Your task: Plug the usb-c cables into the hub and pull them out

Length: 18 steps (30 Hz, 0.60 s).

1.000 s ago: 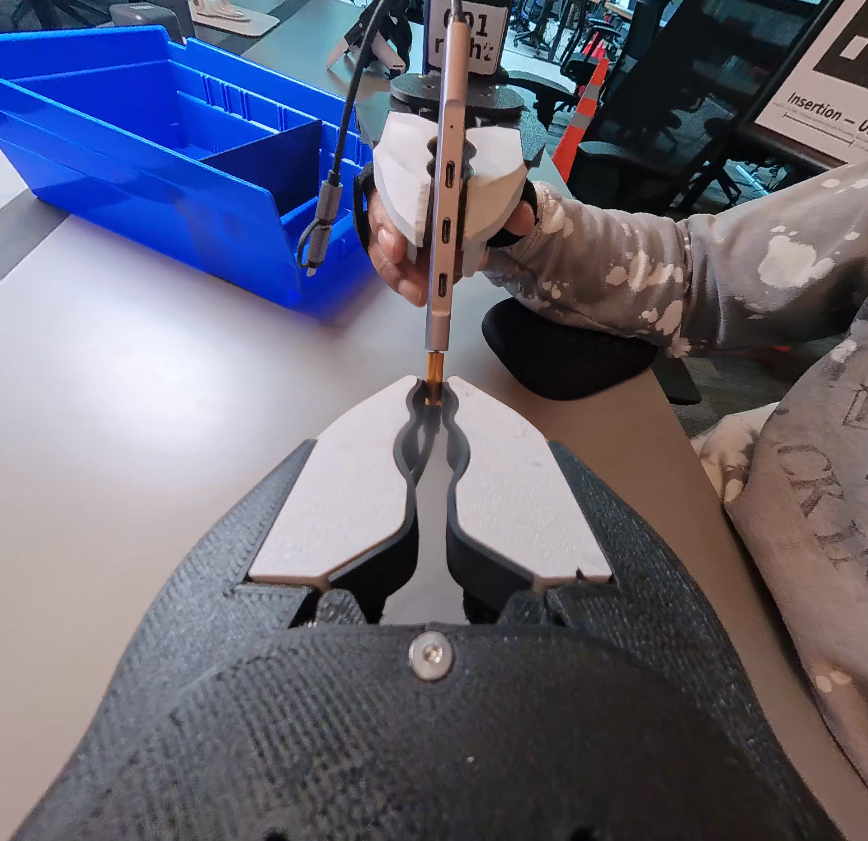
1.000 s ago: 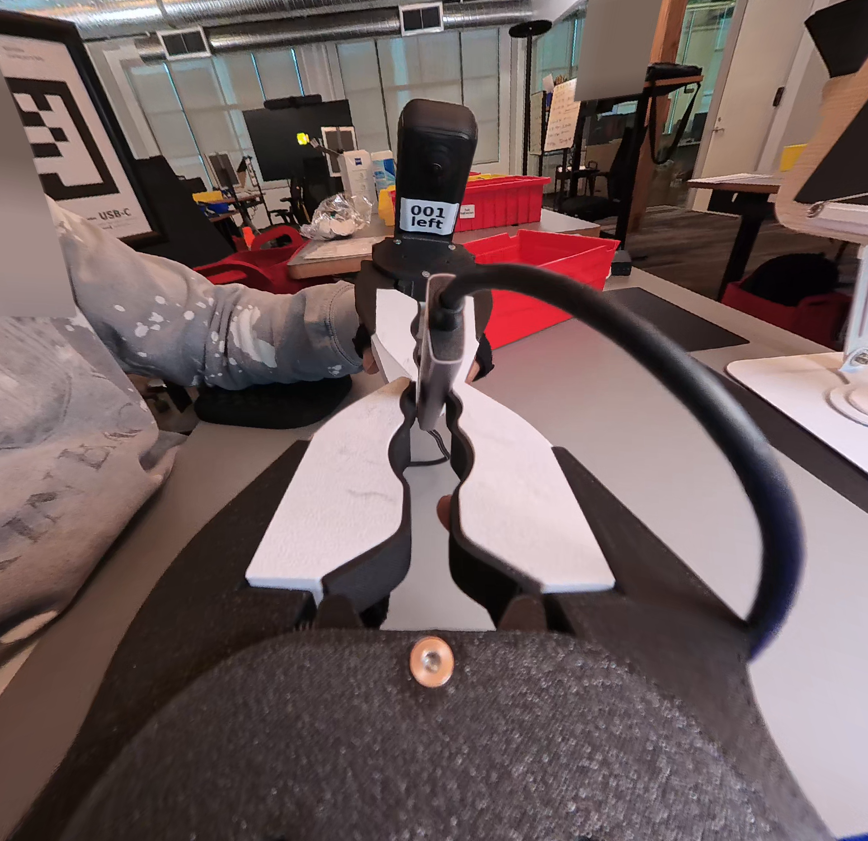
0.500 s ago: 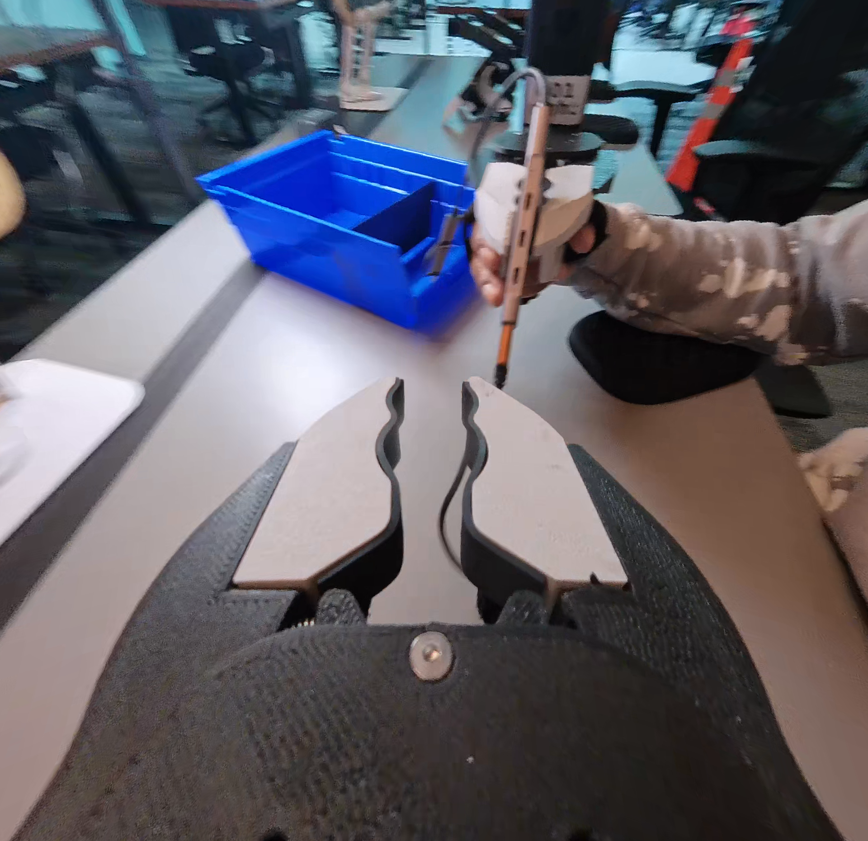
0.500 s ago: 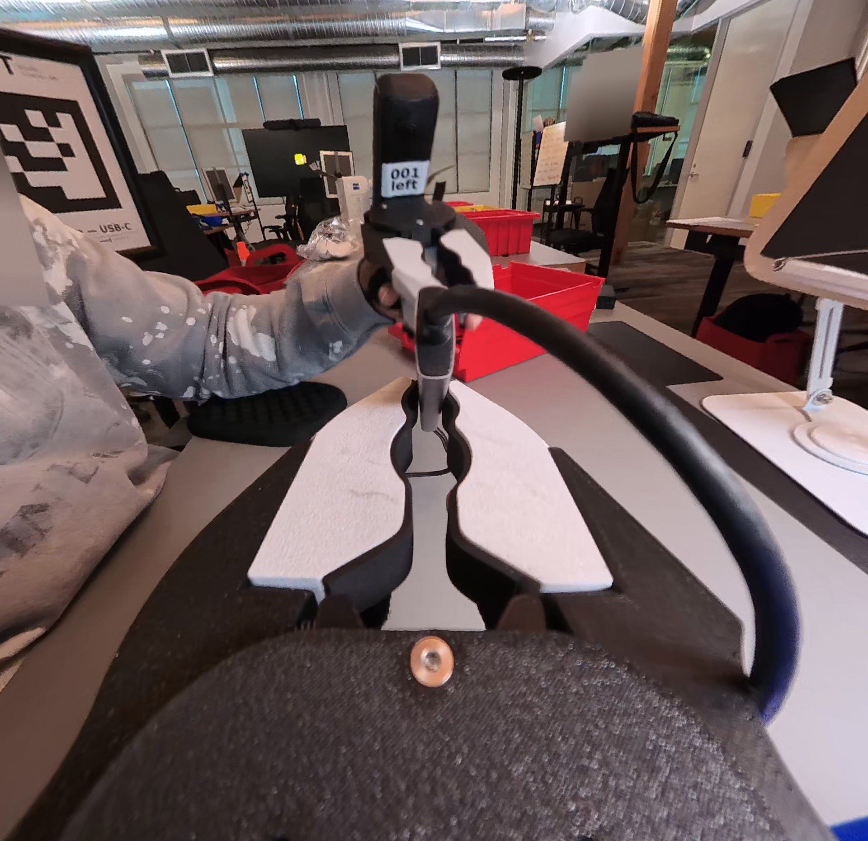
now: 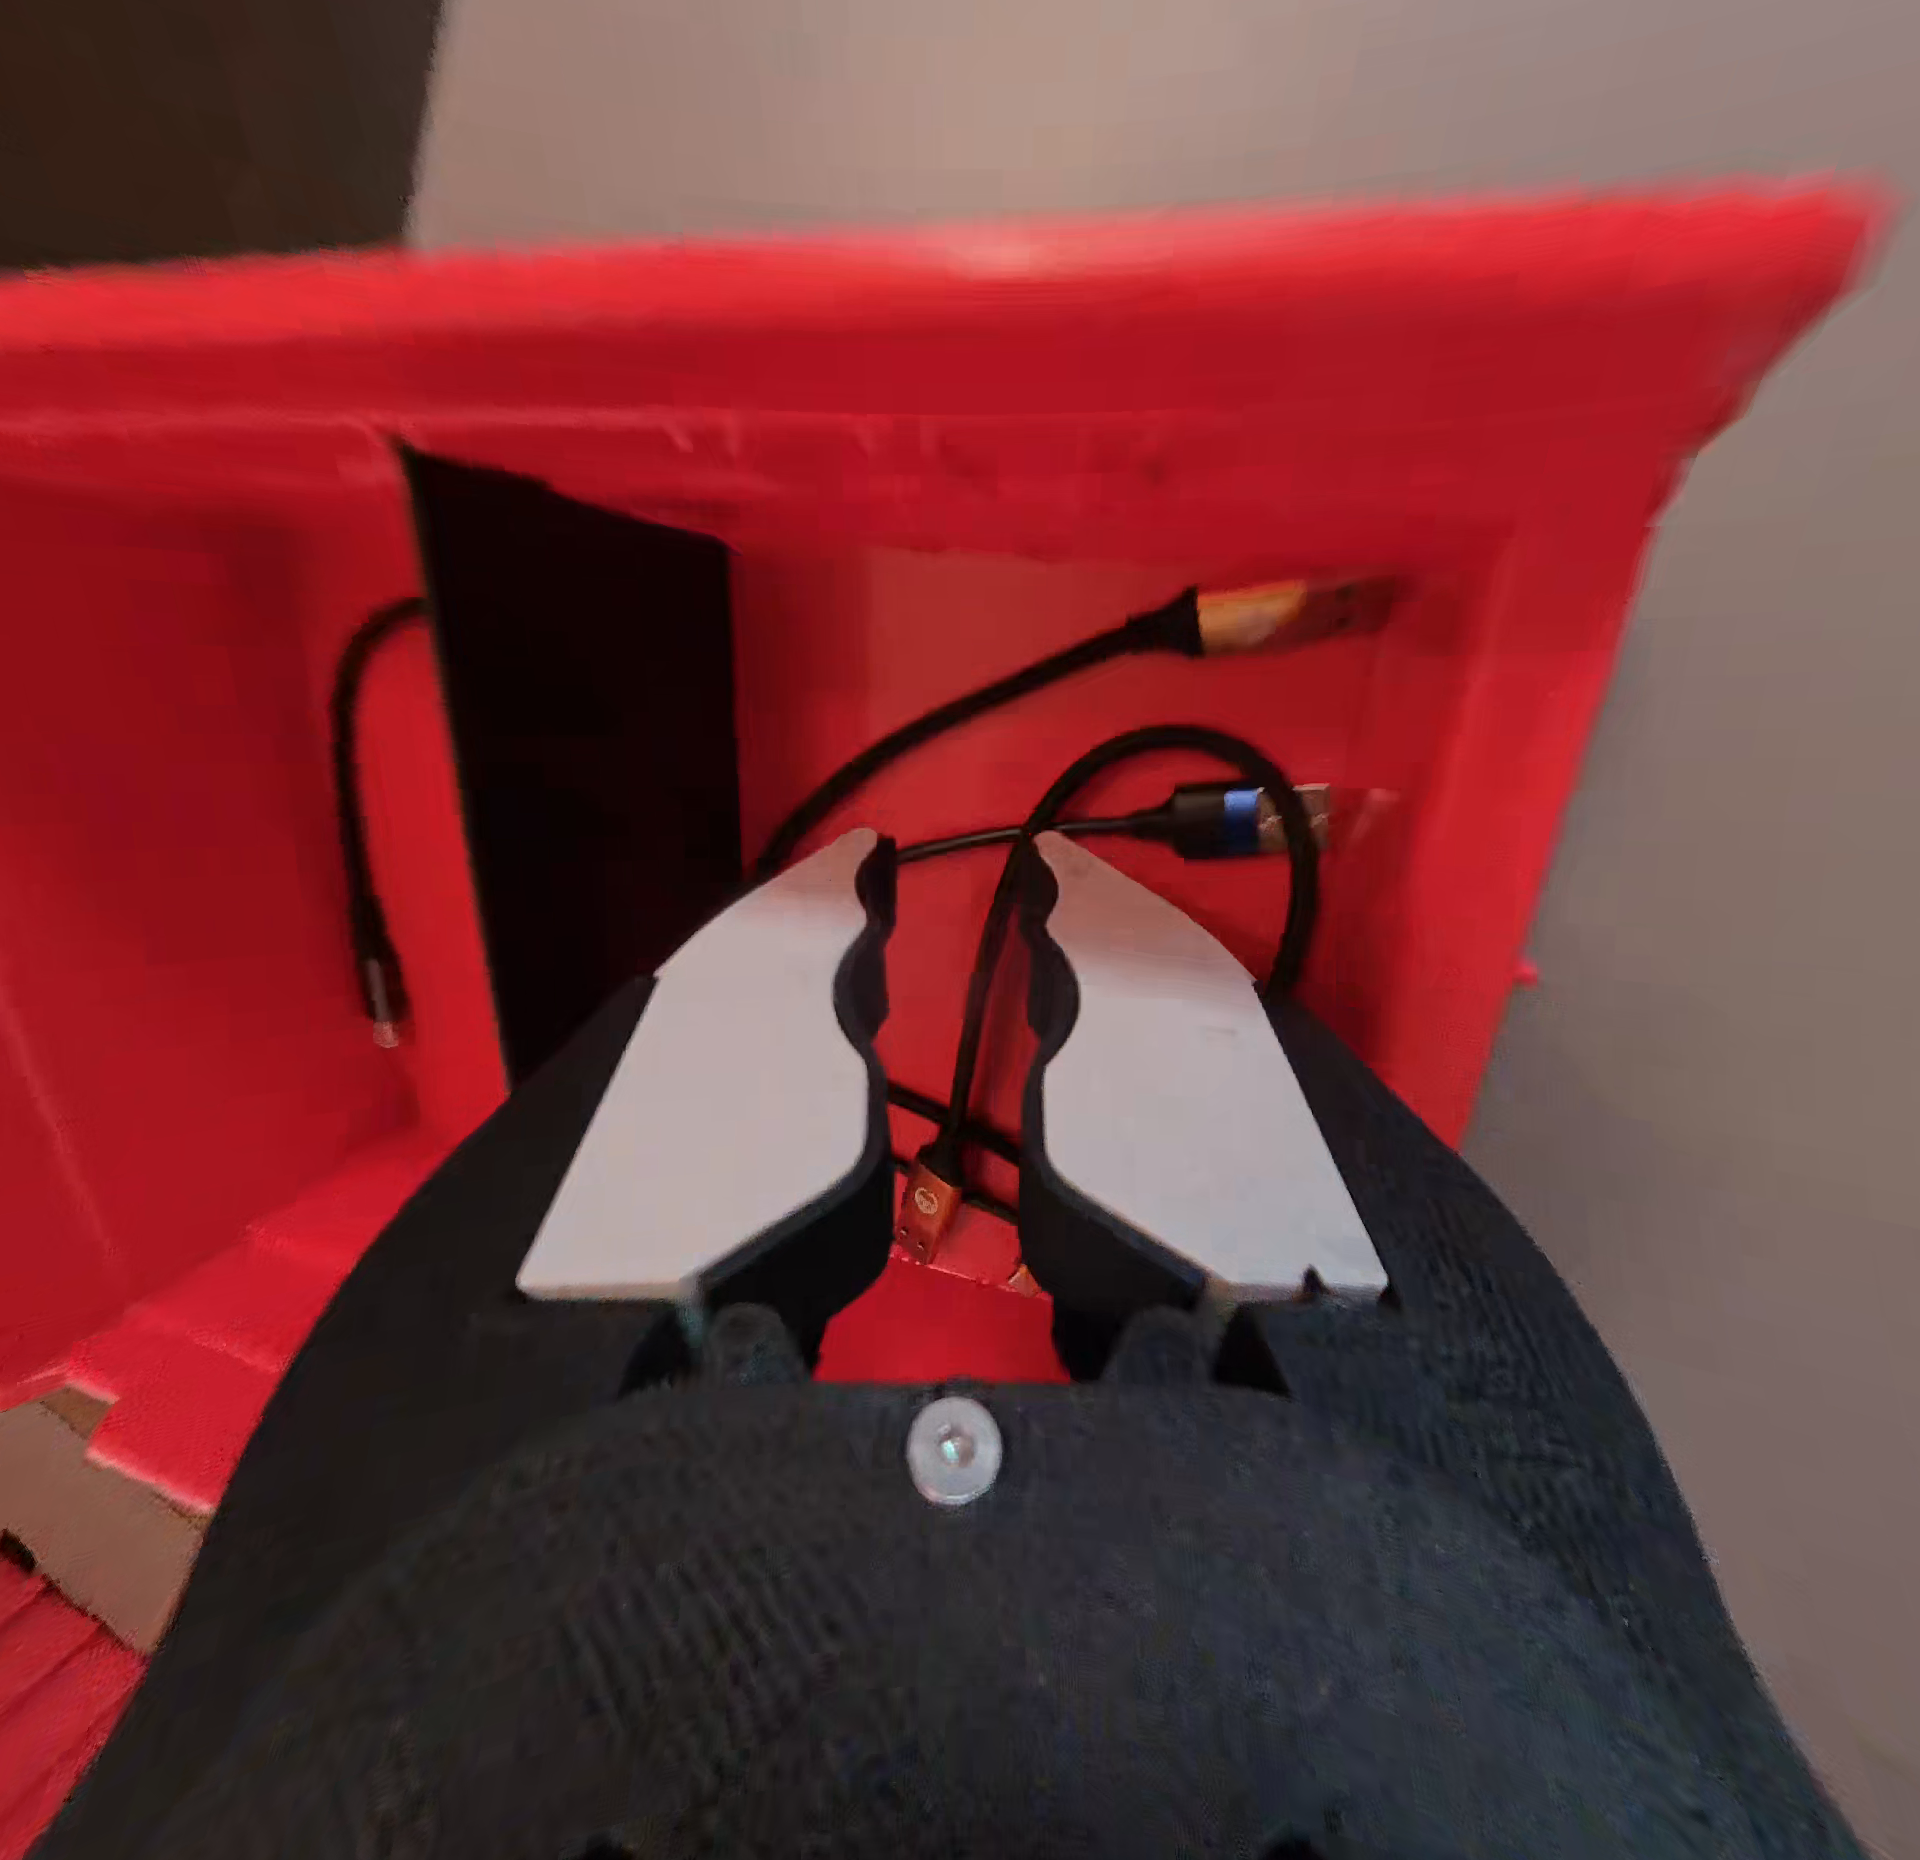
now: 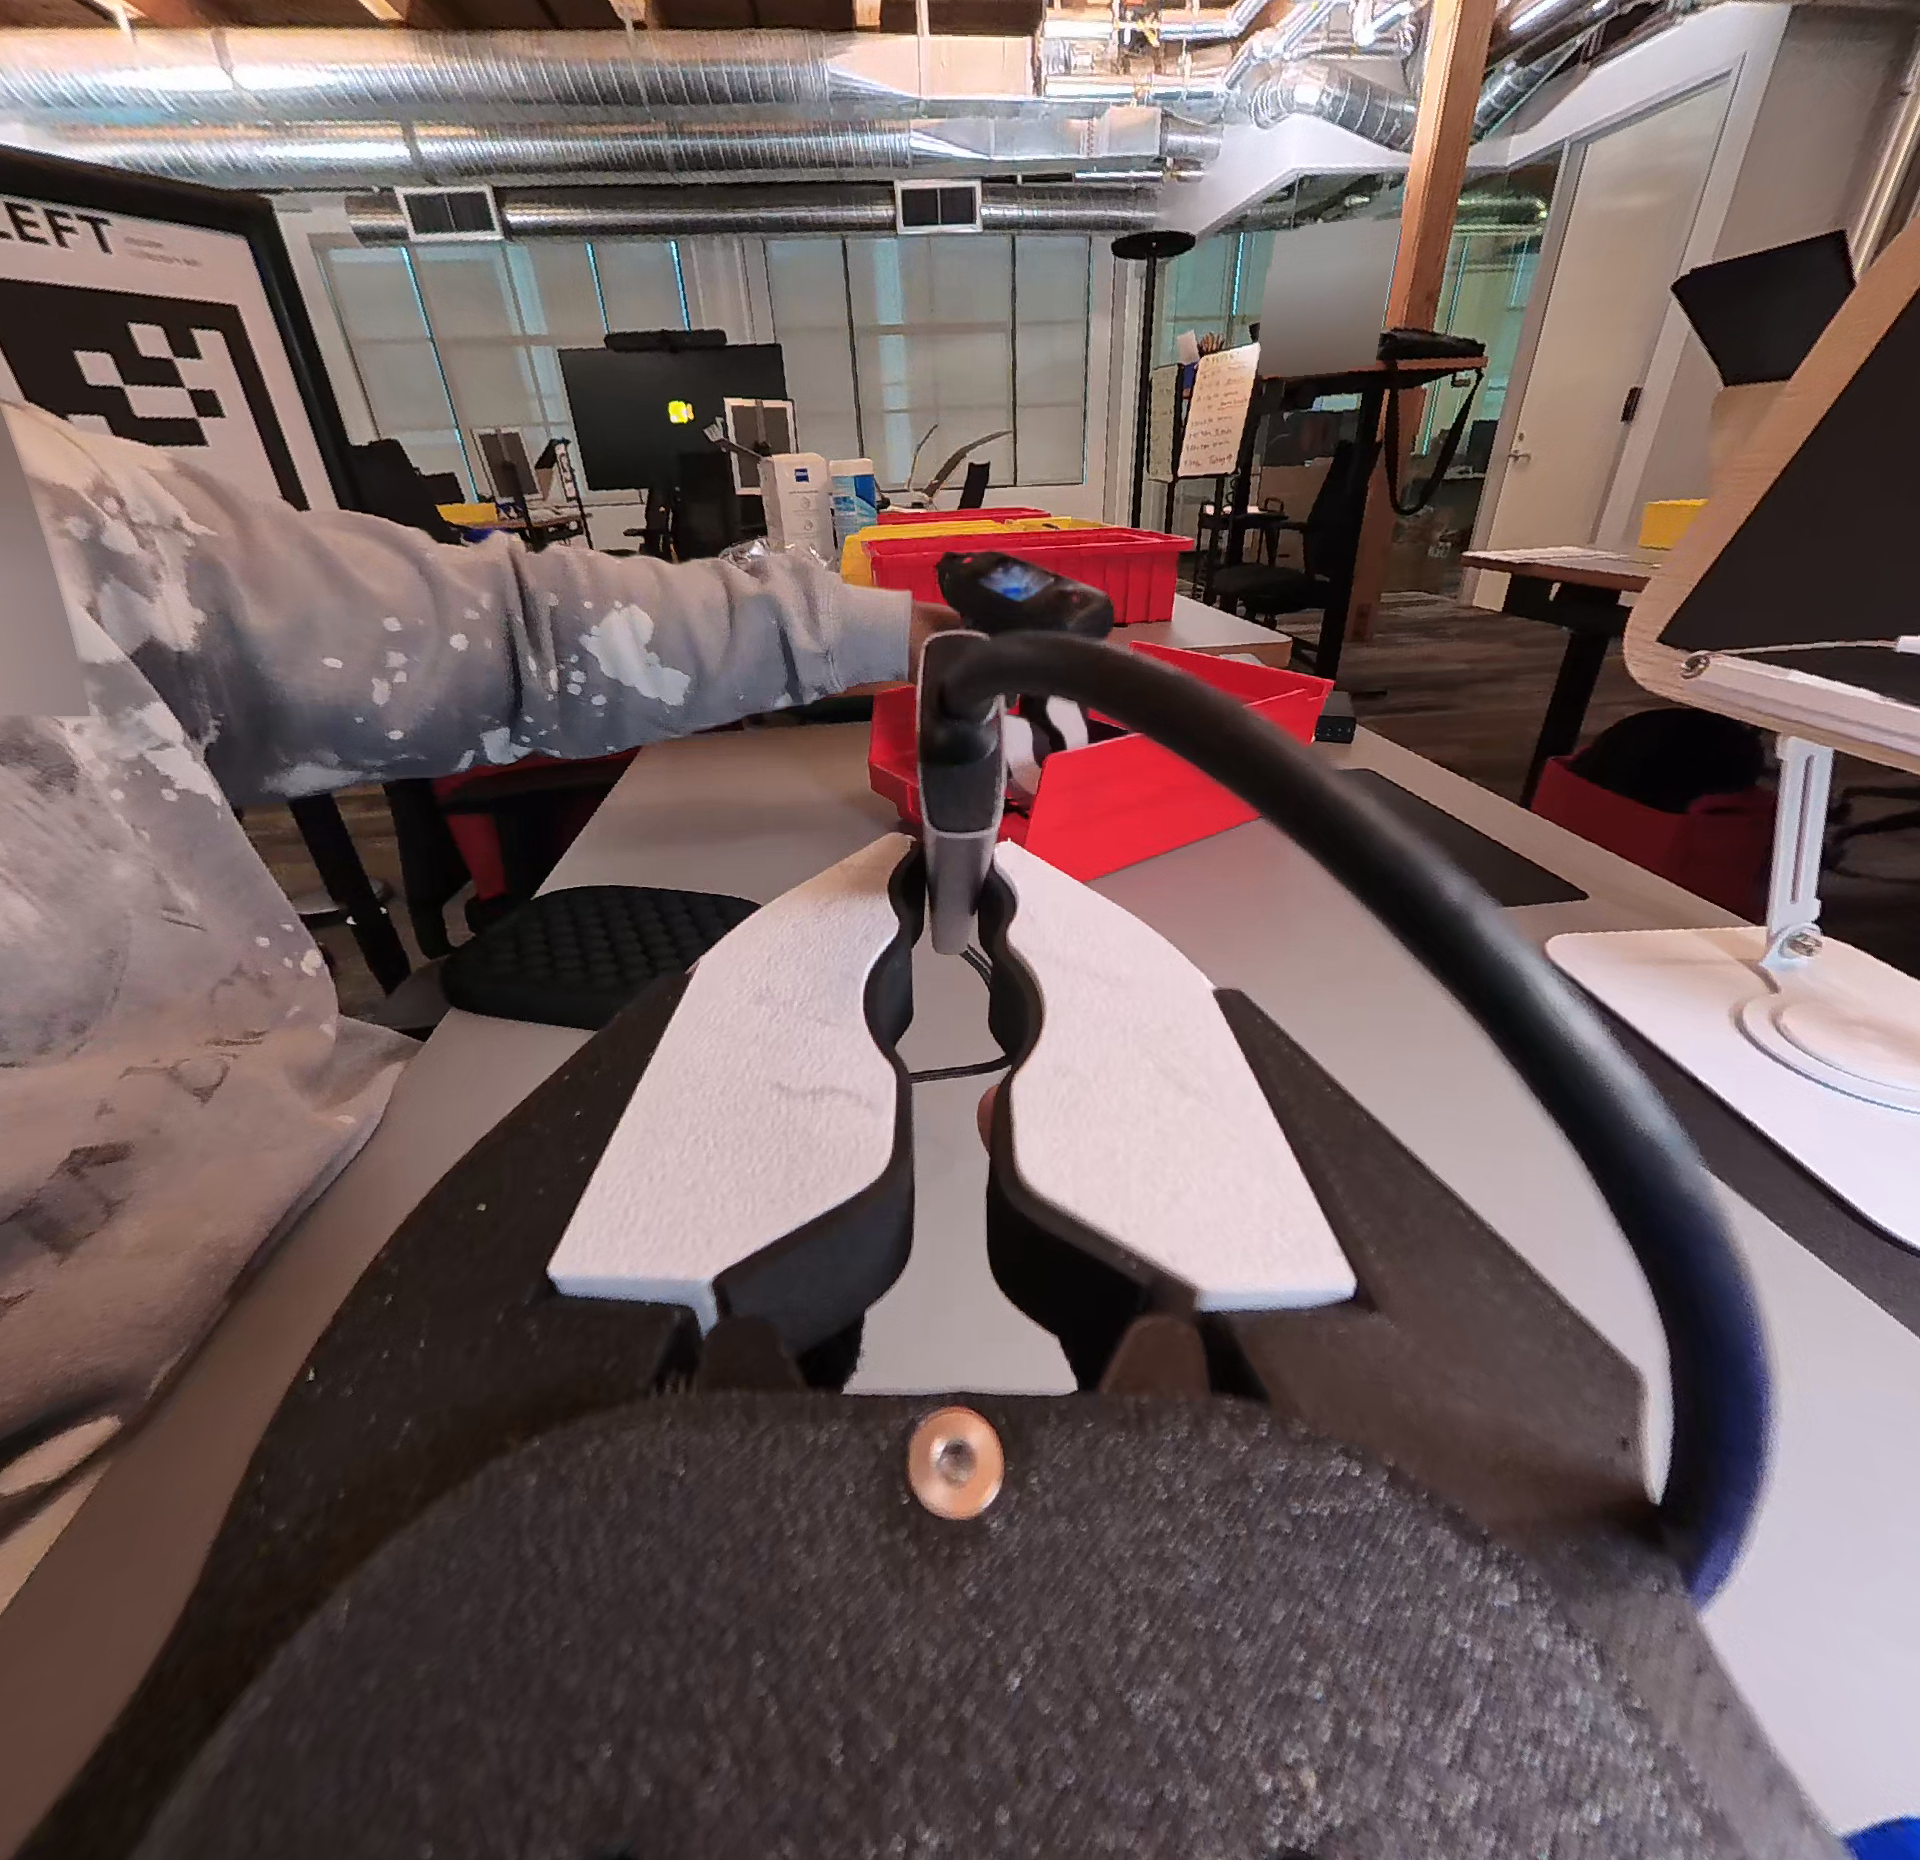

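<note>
left gripper (image 5: 956, 854): is gone from the hub (image 6: 961, 823), now over the red bin (image 5: 935, 376); jaws now apart, above loose cables (image 5: 977, 989) | orange-ended cable (image 5: 935, 1202): no more in the hub | right wrist view: left gripper (image 6: 1023, 605) now far off at red bin (image 6: 1143, 782)

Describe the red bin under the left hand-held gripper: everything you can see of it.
The red bin looks like plastic, open-topped, with a black divider splitting it. It sits on the grey table. Several short black cables with orange and blue plug shells lie in the right compartment, one more in the left. The left hand-held gripper is open above the cables.
</note>
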Tool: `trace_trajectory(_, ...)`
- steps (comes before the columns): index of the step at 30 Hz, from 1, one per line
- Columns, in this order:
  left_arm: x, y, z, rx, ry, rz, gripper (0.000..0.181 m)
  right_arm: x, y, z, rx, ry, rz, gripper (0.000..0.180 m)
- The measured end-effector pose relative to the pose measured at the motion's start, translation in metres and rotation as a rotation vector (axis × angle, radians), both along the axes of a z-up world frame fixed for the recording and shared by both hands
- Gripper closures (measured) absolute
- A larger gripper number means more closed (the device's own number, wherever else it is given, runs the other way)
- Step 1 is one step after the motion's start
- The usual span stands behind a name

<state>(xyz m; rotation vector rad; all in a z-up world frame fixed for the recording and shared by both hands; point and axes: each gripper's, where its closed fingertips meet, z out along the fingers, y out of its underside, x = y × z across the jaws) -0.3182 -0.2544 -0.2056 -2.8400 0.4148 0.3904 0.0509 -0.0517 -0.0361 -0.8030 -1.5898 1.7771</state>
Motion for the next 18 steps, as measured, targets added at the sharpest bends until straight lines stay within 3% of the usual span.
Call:
trace_trajectory(6,0.001,0.003,-0.020,-0.067,-0.067,-0.041,0.159,-0.003,0.006,-0.009,-0.013,-0.030,-0.012,0.171)
trace_trajectory(11,0.006,0.004,-0.024,-0.094,-0.099,-0.058,0.172,-0.005,0.008,-0.012,-0.015,-0.040,-0.015,0.171)
trace_trajectory(14,0.000,0.004,-0.016,-0.078,-0.061,-0.032,0.175,-0.004,0.009,-0.011,-0.013,-0.039,-0.019,0.171)
trace_trajectory(18,-0.007,0.004,0.022,0.001,-0.012,-0.001,0.176,-0.004,0.010,-0.010,-0.012,-0.036,-0.031,0.171)
